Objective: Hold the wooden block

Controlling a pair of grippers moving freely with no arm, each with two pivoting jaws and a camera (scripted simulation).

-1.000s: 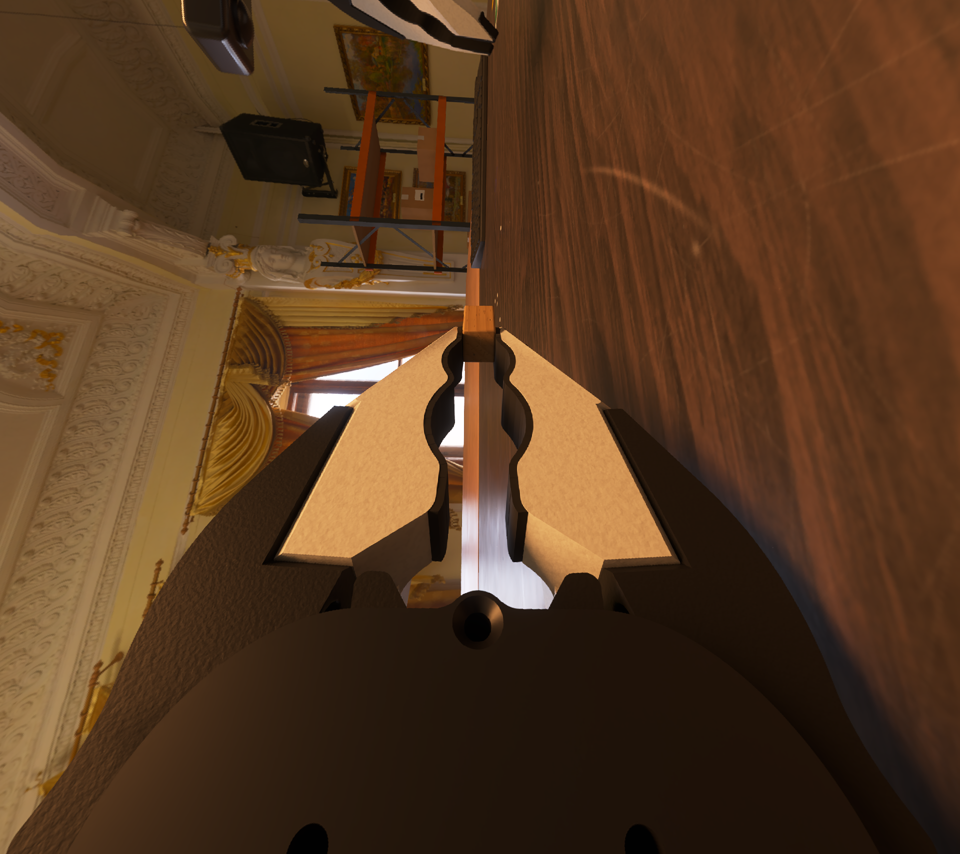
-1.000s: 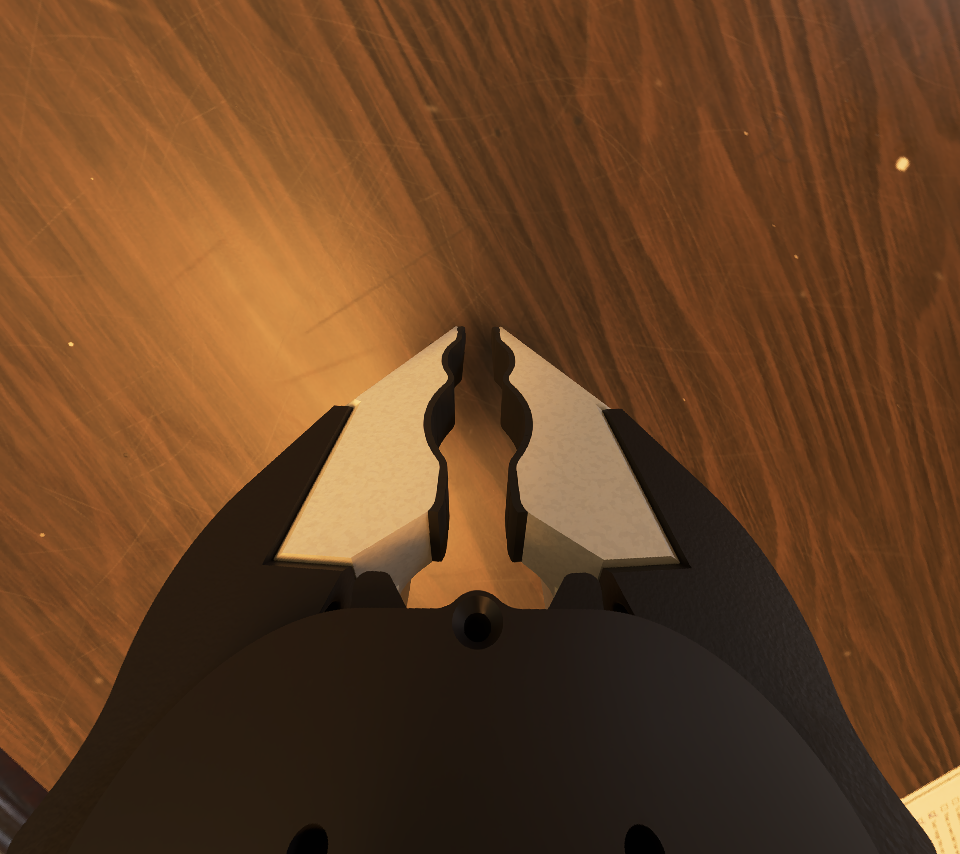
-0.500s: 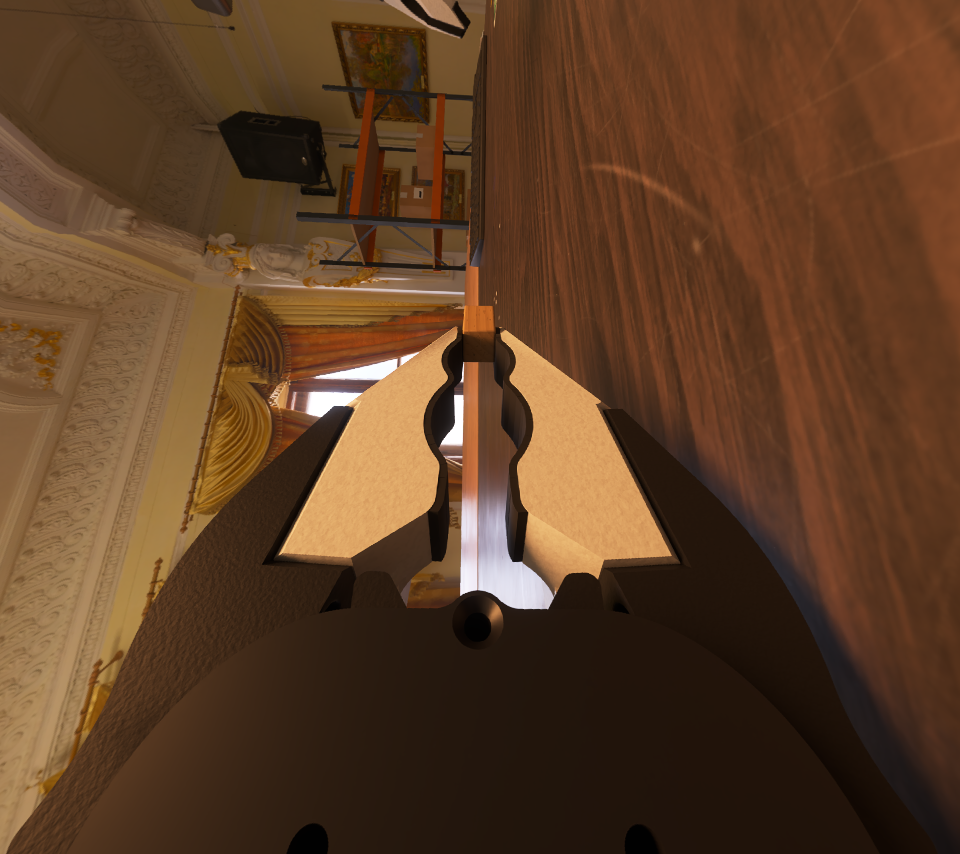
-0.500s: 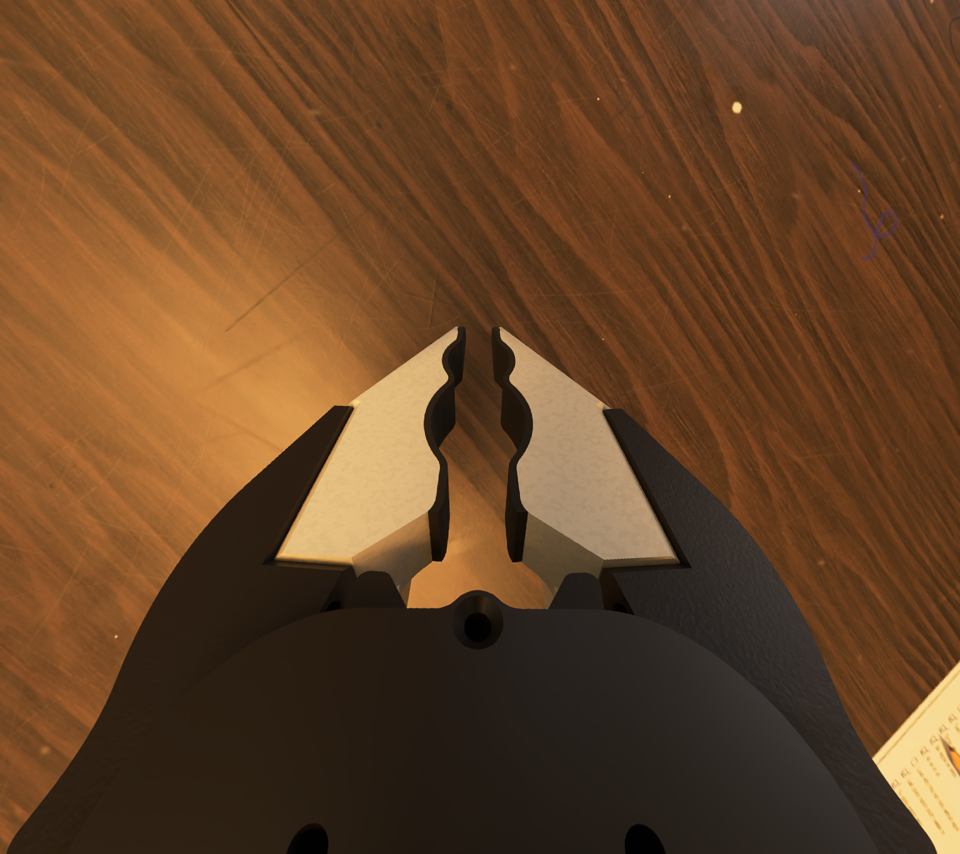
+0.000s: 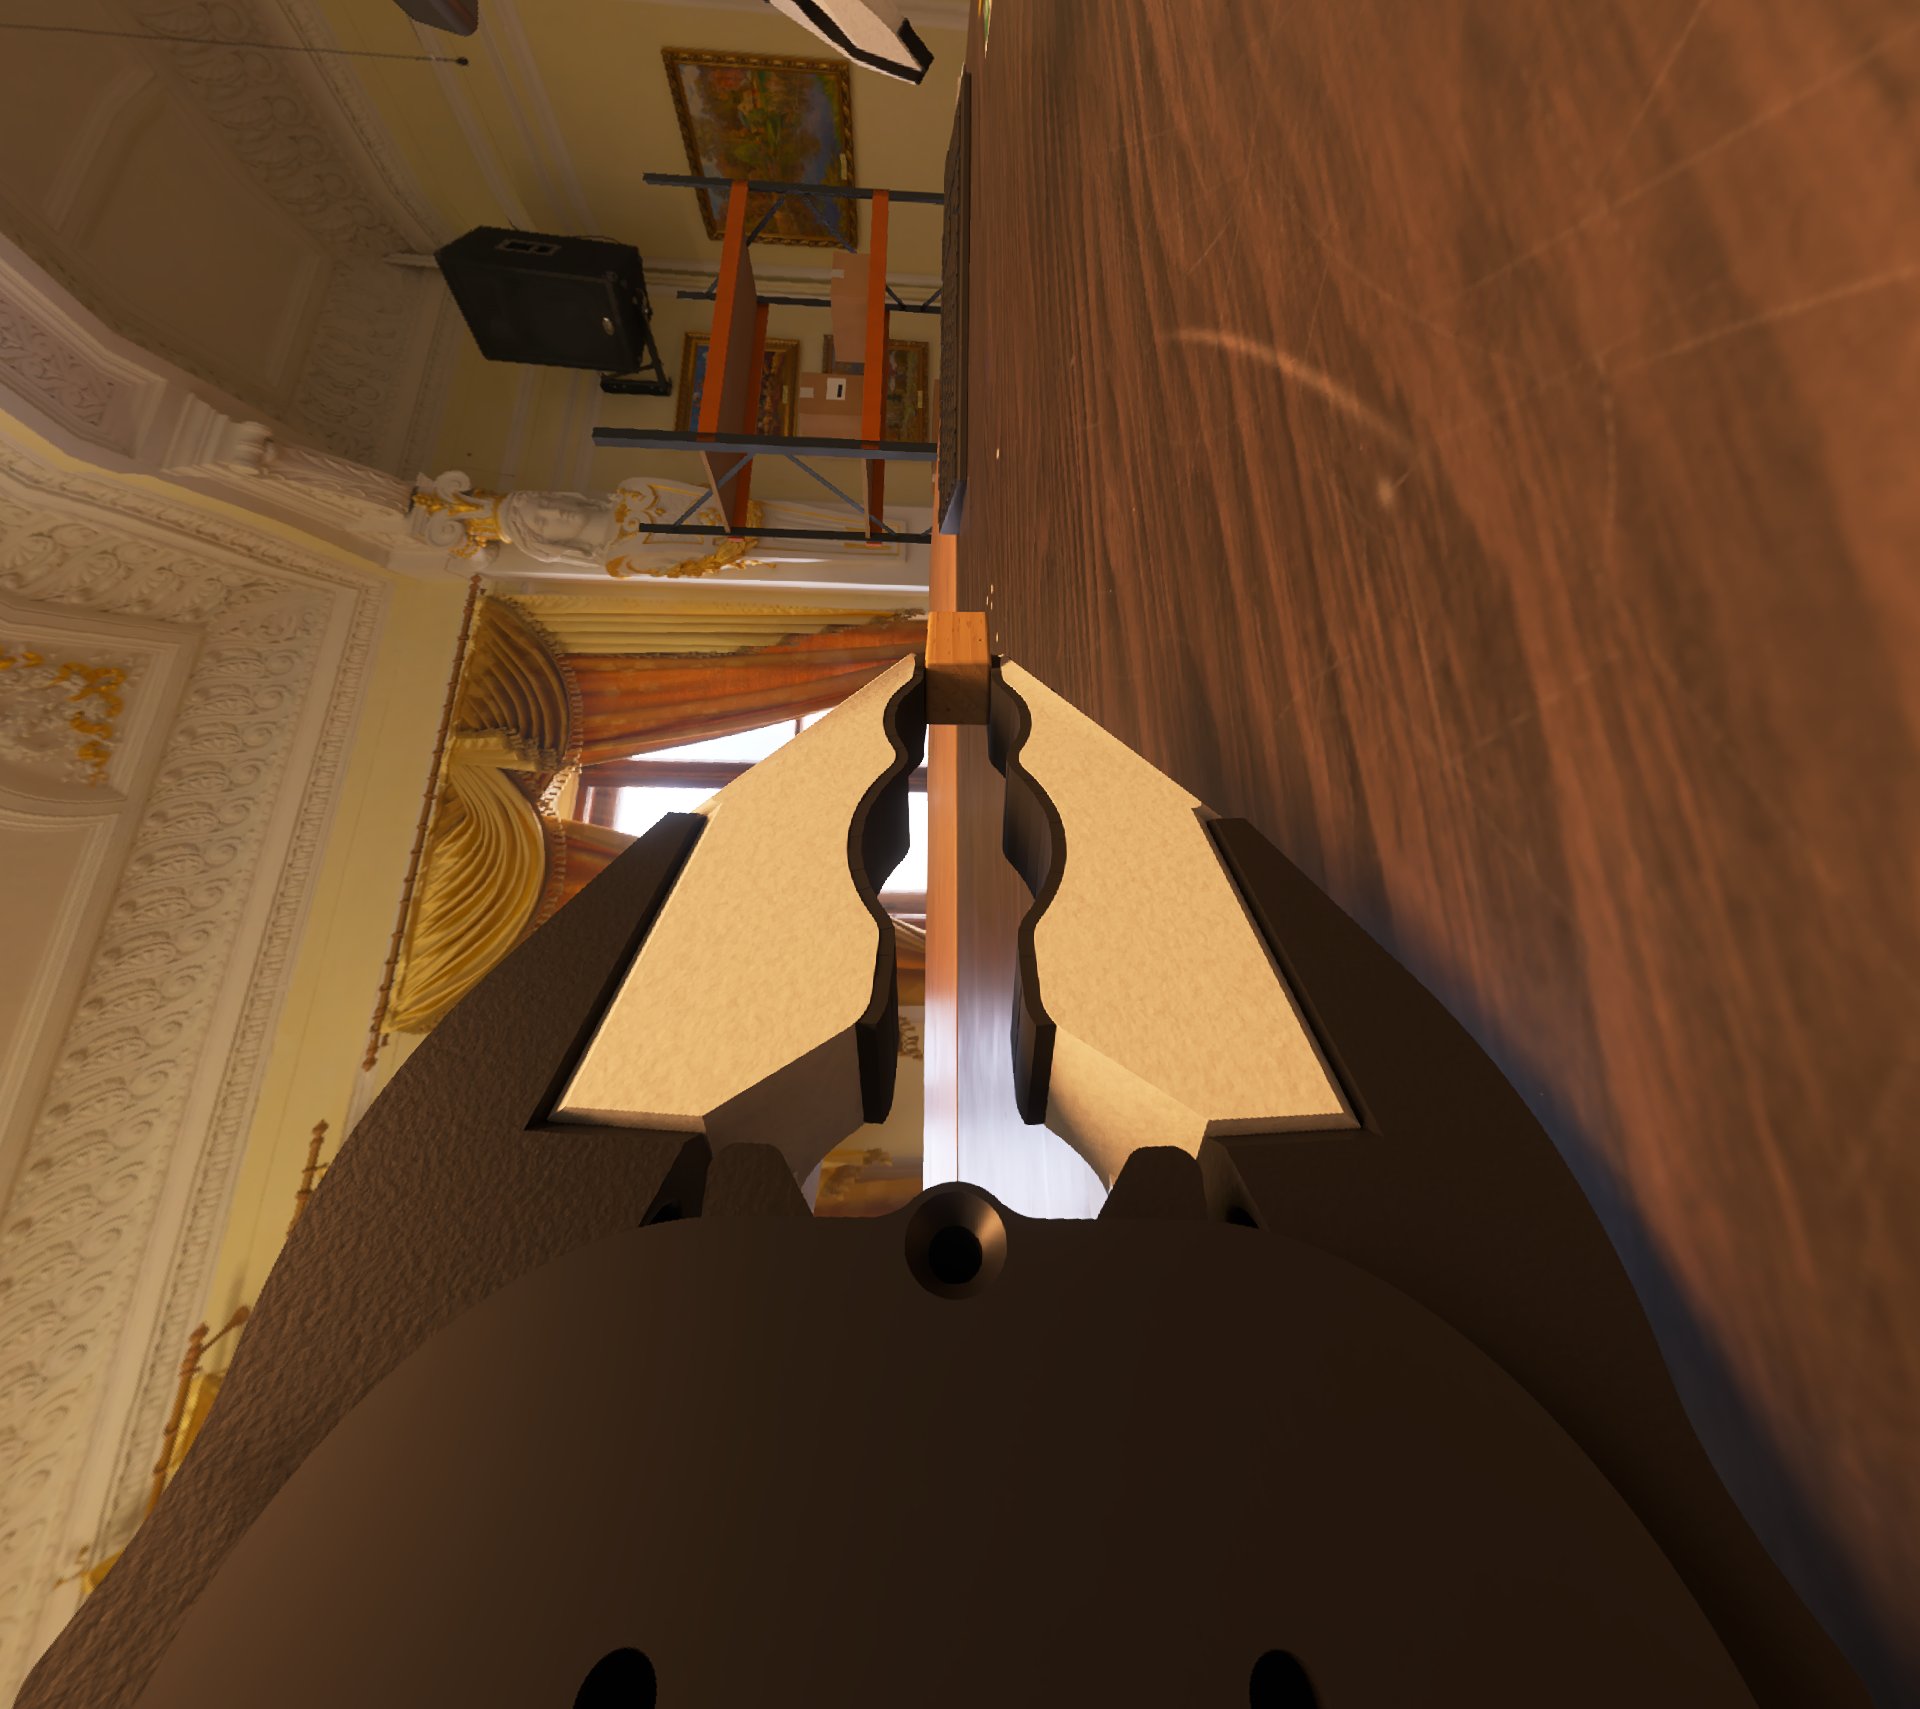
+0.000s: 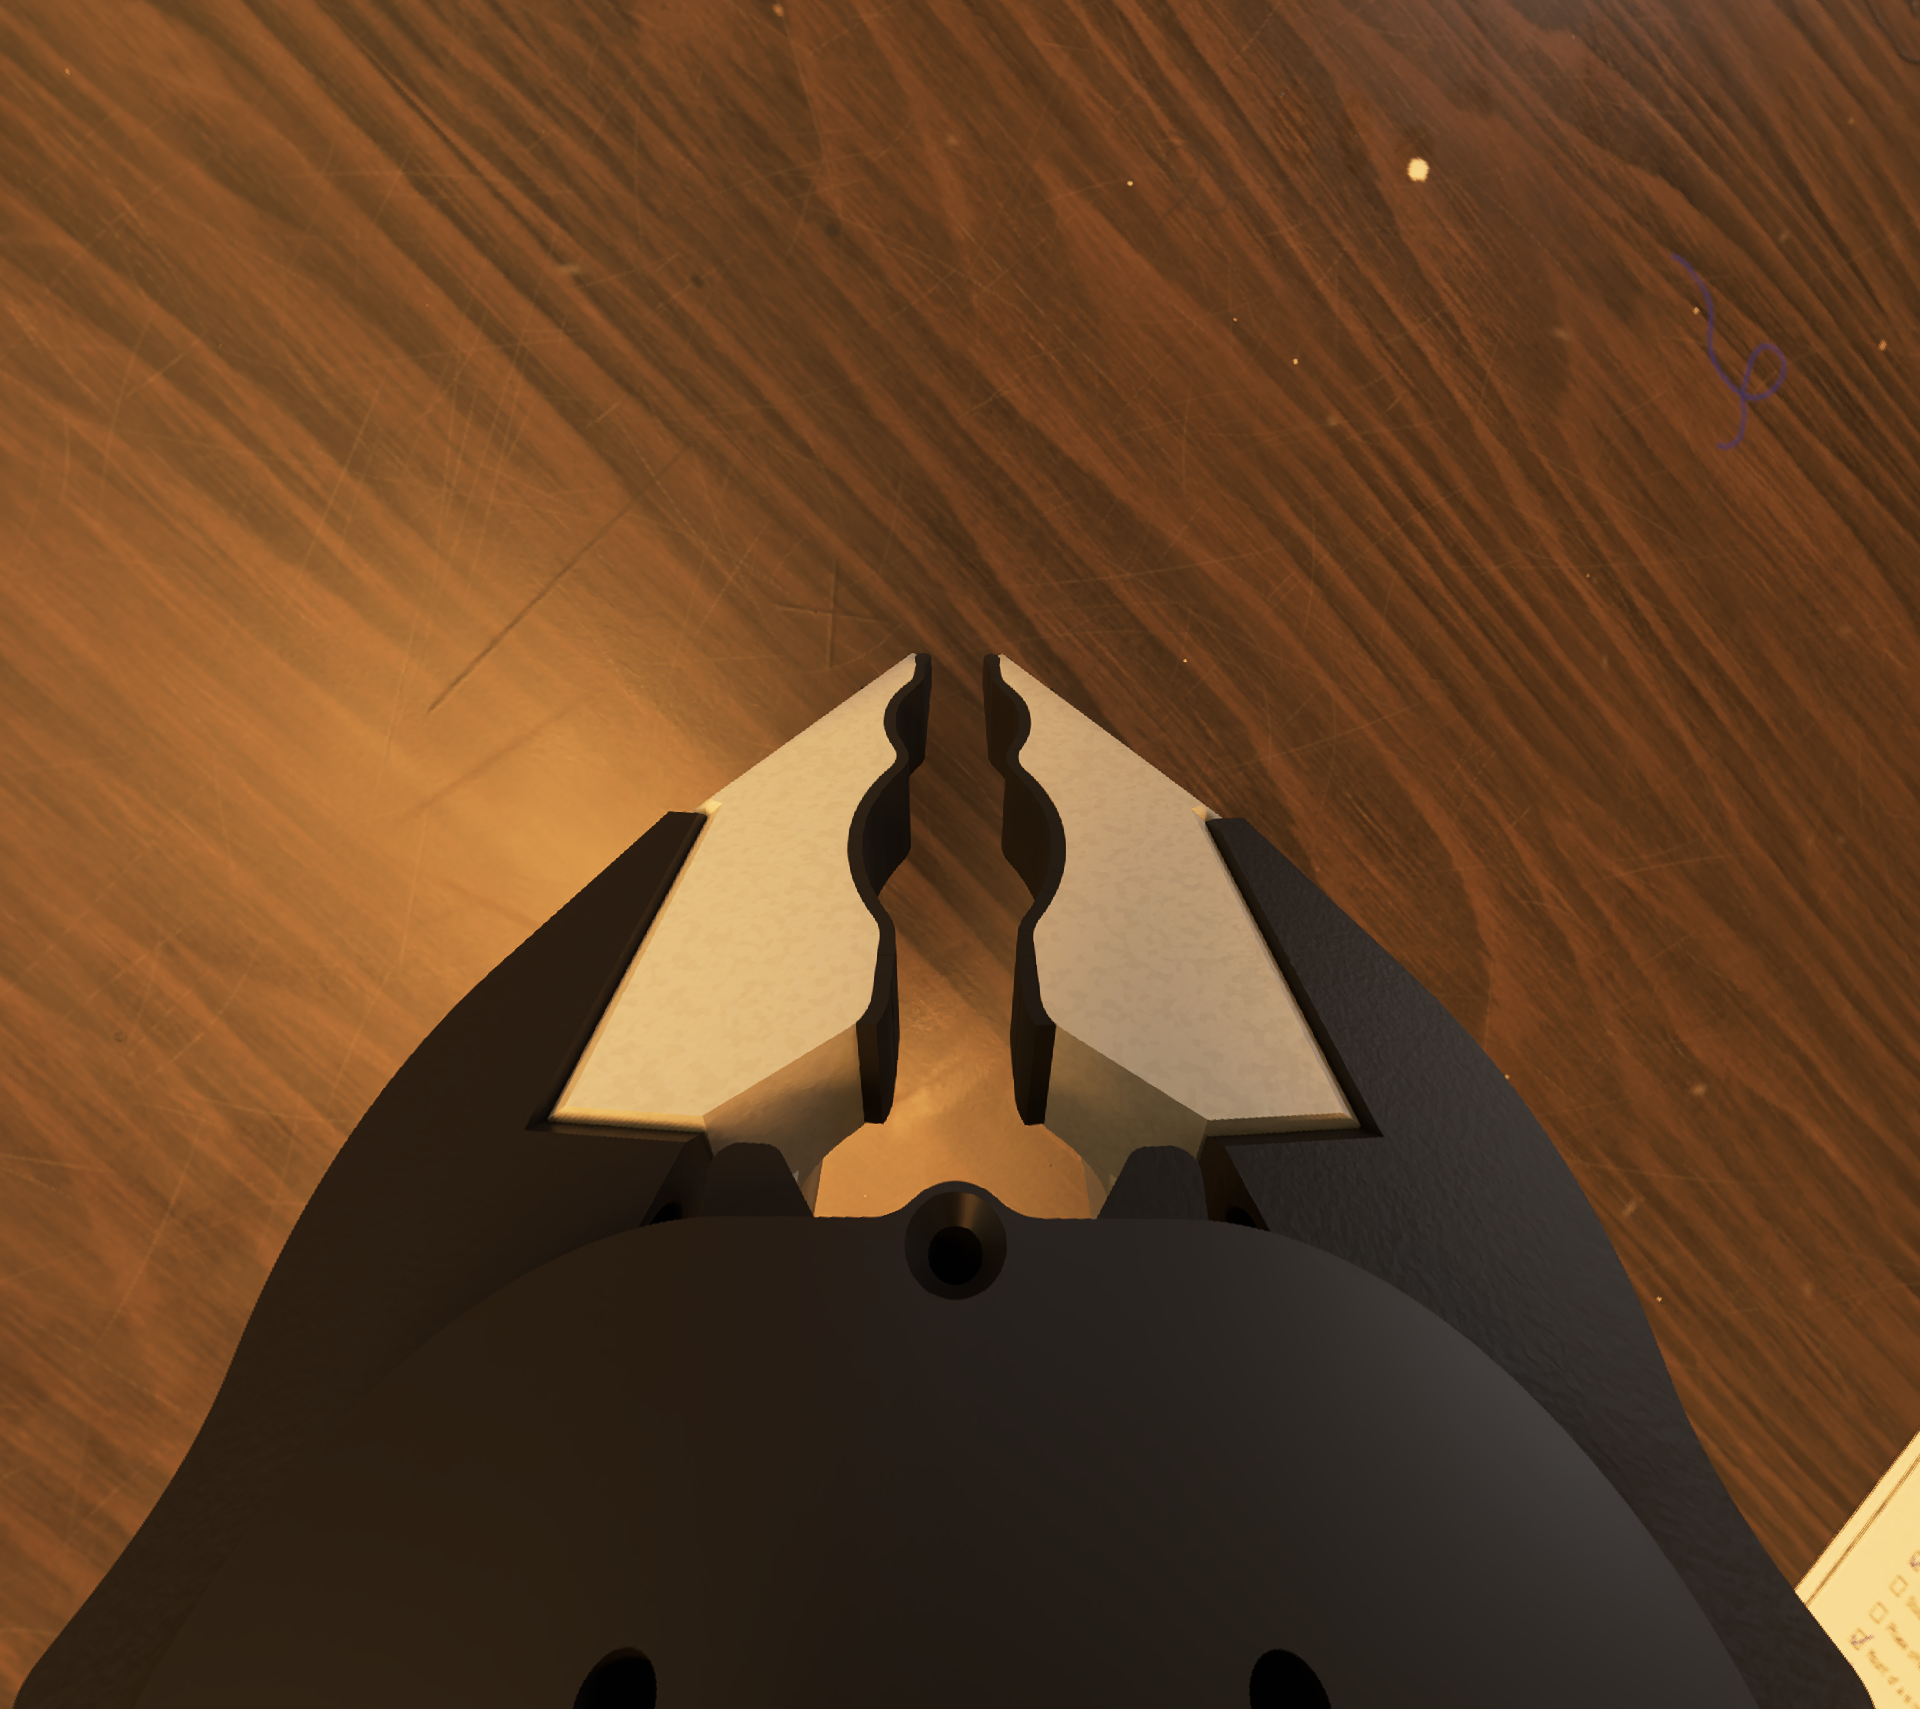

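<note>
The wooden block is a small light-brown cube. My left gripper is shut on it at the very fingertips and holds it beside the edge of the dark wooden table, which this rolled view shows on the right. My right gripper hangs above the bare tabletop and points down at it. Its jaws stand nearly closed with a narrow gap and nothing between them. The right gripper also shows in the left wrist view at the top, off the table surface.
A printed paper sheet lies at the lower right corner of the right wrist view. A thin dark flat thing lies on the table beyond the block. A shelf rack and a black speaker stand far behind.
The right gripper has drifted away from the table surface and sideways, its jaw gap narrowed slightly, and the paper sheet came further into view. The left gripper and block have not moved.
</note>
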